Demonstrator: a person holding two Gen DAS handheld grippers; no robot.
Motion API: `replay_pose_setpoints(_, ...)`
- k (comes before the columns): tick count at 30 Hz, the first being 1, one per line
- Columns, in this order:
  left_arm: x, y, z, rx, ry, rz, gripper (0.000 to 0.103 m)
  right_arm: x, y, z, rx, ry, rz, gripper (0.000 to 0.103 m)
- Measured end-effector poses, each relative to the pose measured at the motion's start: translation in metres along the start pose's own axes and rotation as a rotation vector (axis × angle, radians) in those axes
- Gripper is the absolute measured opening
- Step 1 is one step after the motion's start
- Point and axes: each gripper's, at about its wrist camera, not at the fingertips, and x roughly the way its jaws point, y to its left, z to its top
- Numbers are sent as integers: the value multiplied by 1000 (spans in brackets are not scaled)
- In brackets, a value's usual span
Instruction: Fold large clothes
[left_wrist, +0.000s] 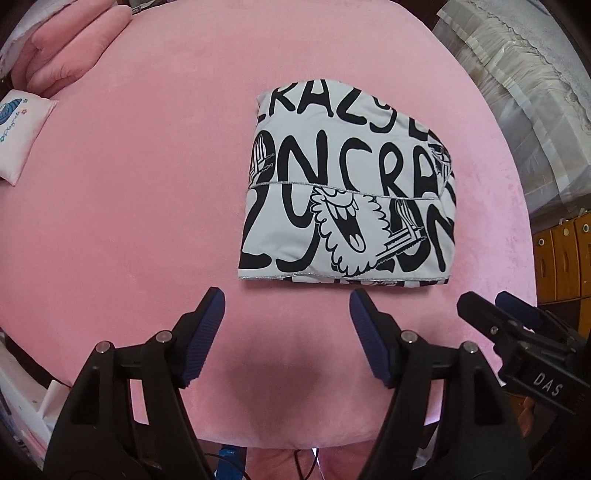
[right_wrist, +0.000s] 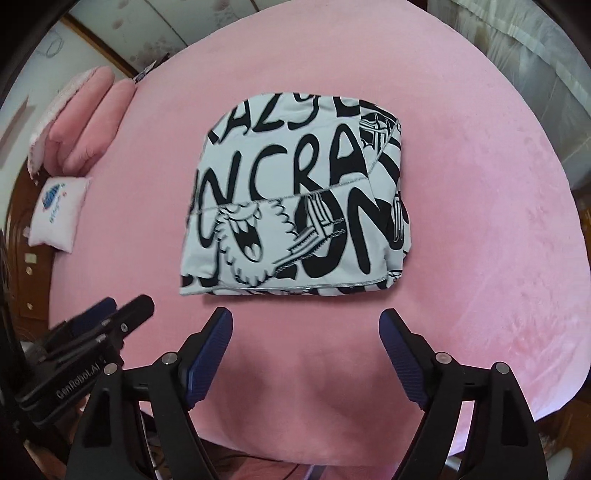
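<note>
Left wrist view showed the left tool (left_wrist: 287, 306) spread wide with nothing between its blue-padded fingers (left_wrist: 207, 332), held above the pink bed (left_wrist: 147, 184) just short of the near edge of the folded garment (left_wrist: 347, 192). The garment, white with bold black lettering and cartoon drawings, lay flat as a compact, roughly rectangular bundle on the bed, slightly right of centre in this view, with a grey stitched hem running across its middle and another along its near edge. The right tool (left_wrist: 495, 306) appeared at the lower right, beside the garment's near right corner and not touching it; its body carried the letters "DAS". In the right wrist view the right tool (right_wrist: 306, 325) was likewise wide open and empty, hovering just before the garment's (right_wrist: 295, 199) near edge, which sat centred ahead of it. The left tool (right_wrist: 122, 310) showed at the lower left, blurred, apart from the cloth. At the far left of the bed lay pink pillows (right_wrist: 85, 122) and a small white cushion (right_wrist: 59, 214) with a blue print. A pale ruffled curtain (left_wrist: 517, 74) hung beyond the bed's far right side, and wooden cabinets (left_wrist: 565, 254) stood at the right edge.
</note>
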Motion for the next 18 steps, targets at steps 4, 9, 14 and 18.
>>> replay_pose_setpoints(4, -22, 8, 2, 6, 12, 13, 68, -21, 5, 2, -5, -1, 25, 91)
replay_pose_setpoints(9, -46, 13, 3, -34, 9, -22, 68, -41, 14, 6, -25, -14, 34, 94)
replay_pose_setpoints(14, -59, 10, 5, -34, 3, -14, 68, -54, 16, 6, -36, -24, 36, 95)
replay_pose_setpoints(18, -63, 7, 8, -38, 0, -21, 68, -52, 15, 7, -24, -9, 43, 95)
